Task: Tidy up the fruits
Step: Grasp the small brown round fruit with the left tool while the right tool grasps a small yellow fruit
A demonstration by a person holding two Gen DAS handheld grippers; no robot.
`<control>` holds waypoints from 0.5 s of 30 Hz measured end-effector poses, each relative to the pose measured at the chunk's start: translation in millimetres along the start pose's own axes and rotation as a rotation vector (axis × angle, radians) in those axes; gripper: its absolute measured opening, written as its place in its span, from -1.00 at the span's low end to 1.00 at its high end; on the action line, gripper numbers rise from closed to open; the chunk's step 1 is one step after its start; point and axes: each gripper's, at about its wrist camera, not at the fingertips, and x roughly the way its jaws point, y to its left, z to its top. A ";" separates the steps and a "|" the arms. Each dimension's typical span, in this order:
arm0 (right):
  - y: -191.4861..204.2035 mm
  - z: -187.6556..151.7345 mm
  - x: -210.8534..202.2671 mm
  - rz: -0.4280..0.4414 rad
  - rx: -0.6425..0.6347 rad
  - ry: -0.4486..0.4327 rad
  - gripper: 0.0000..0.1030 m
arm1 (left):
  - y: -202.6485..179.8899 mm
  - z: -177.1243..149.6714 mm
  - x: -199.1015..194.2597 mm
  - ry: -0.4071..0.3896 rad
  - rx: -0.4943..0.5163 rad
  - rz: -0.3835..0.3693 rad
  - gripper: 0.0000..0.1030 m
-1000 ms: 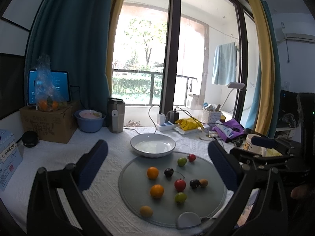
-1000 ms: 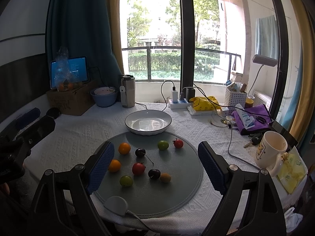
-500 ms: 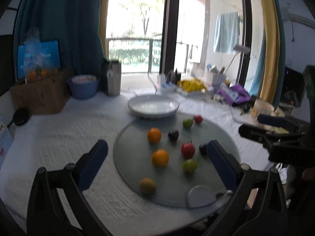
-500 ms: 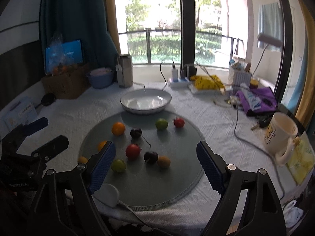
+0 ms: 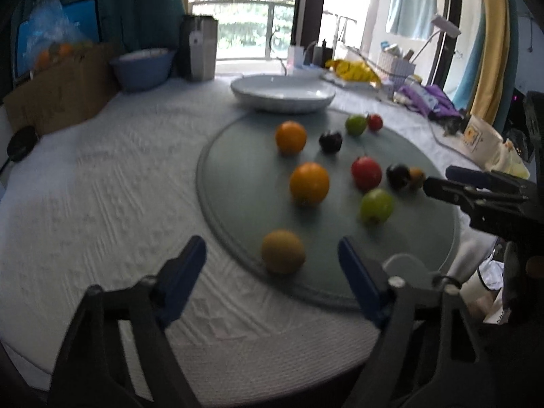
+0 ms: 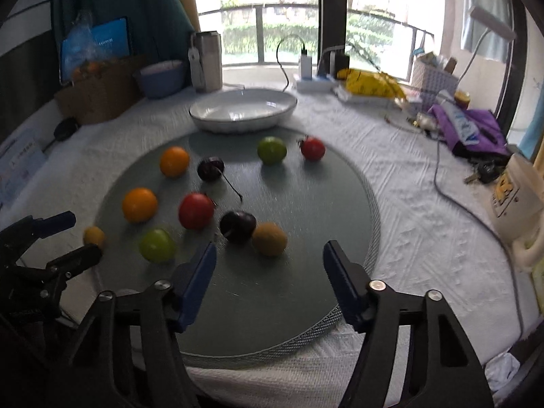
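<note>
Right wrist view: the table (image 6: 401, 183), under a white textured cloth, spreads far beyond both tongs. On it, straight ahead of the right tongs (image 6: 268, 268), lies the round grey mat (image 6: 306, 210) with the fruits. Past the mat's far edge stands the empty white bowl (image 6: 243, 110). Far to the right of these tongs stands a cream mug (image 6: 515, 197) with a yellow picture; its print is too blurred to read. At the far left, a blue card (image 6: 20, 159) carries writing that I cannot read.

The right tongs are closing, with nothing between the blue pads; a brownish fruit (image 6: 269, 239) and a dark plum (image 6: 237, 226) lie just ahead of them. The left tongs (image 5: 272, 265) are also closing and grip nothing; a yellow fruit (image 5: 283, 251) sits on the mat's near edge, in line with the gap between the pads. Further ahead lie two oranges (image 5: 309, 183), a red fruit (image 5: 366, 173) and a green one (image 5: 376, 205).
</note>
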 end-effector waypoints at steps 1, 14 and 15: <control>-2.1 -0.6 4.1 0.006 0.000 0.008 0.15 | 0.1 -0.3 2.7 0.011 0.000 0.000 0.41; -5.9 4.5 26.0 0.055 -0.043 0.044 -0.44 | -4.3 6.8 11.2 0.047 0.018 0.013 -0.26; -6.5 4.6 26.1 0.055 -0.042 0.043 -0.46 | -5.3 7.1 11.2 0.050 0.021 0.014 -0.39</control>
